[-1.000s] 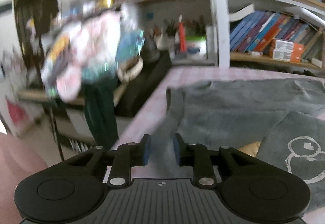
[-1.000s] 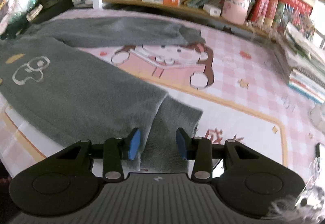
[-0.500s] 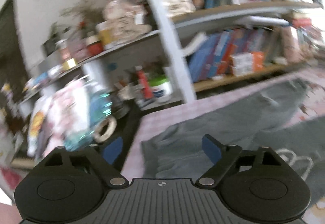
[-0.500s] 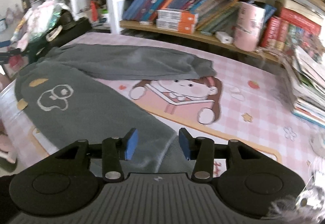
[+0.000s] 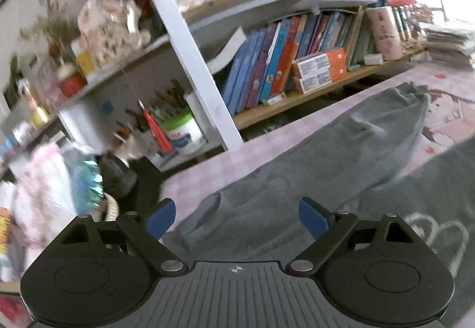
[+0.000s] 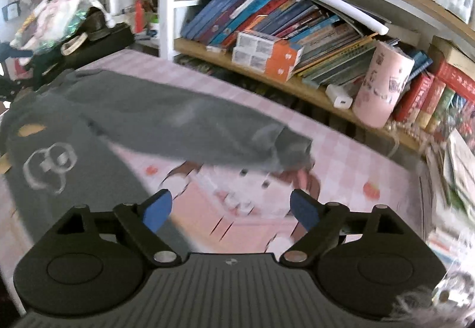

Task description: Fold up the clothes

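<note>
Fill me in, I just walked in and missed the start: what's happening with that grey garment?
A person is folding clothes with a handheld gripper in each hand. The grey sweatshirt lies spread on the pink cartoon-print mat, one sleeve stretched out toward the bookshelf. The left gripper is open above the sweatshirt's edge, and the right gripper is open above the mat beside it. Neither holds any fabric right now.

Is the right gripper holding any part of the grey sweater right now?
No: the right gripper is wide open, nothing between its blue fingers, and the grey sweater lies flat on the pink mat.
</note>
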### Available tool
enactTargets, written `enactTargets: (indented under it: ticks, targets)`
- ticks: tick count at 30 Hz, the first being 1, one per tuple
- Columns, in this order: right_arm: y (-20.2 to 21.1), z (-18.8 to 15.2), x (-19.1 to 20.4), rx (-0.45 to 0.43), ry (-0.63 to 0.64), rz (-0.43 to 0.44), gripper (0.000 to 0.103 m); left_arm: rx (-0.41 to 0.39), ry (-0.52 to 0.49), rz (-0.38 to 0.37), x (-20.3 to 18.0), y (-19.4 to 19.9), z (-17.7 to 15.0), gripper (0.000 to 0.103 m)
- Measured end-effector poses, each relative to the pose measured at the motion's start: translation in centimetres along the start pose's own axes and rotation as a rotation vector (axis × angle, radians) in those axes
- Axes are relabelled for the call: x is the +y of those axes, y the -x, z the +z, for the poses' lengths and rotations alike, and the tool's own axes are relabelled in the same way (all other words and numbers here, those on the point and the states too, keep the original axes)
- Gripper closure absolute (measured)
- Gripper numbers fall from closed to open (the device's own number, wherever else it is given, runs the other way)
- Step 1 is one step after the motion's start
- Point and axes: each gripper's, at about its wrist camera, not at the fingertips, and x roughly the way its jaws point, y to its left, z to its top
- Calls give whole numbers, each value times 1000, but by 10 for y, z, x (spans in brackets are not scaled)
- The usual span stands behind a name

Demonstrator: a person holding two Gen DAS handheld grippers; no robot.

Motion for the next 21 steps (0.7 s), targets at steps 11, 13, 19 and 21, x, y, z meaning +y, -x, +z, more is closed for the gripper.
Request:
enactTargets:
  ticks: [11, 13, 19, 21]
  targets:
    - [-116, 59, -79, 125, 6, -31, 41, 159, 38, -20, 37, -92, 9, 28]
    - [-137, 66, -91, 146, 11, -28, 44, 193, 12, -29, 41, -107, 6, 39]
    - [-188, 80, -116, 180, 55, -29, 45, 256, 26, -21, 62, -143, 2, 45]
    - [-201, 84, -123, 198, 47, -18, 45, 280, 23, -26, 67, -156, 2, 45]
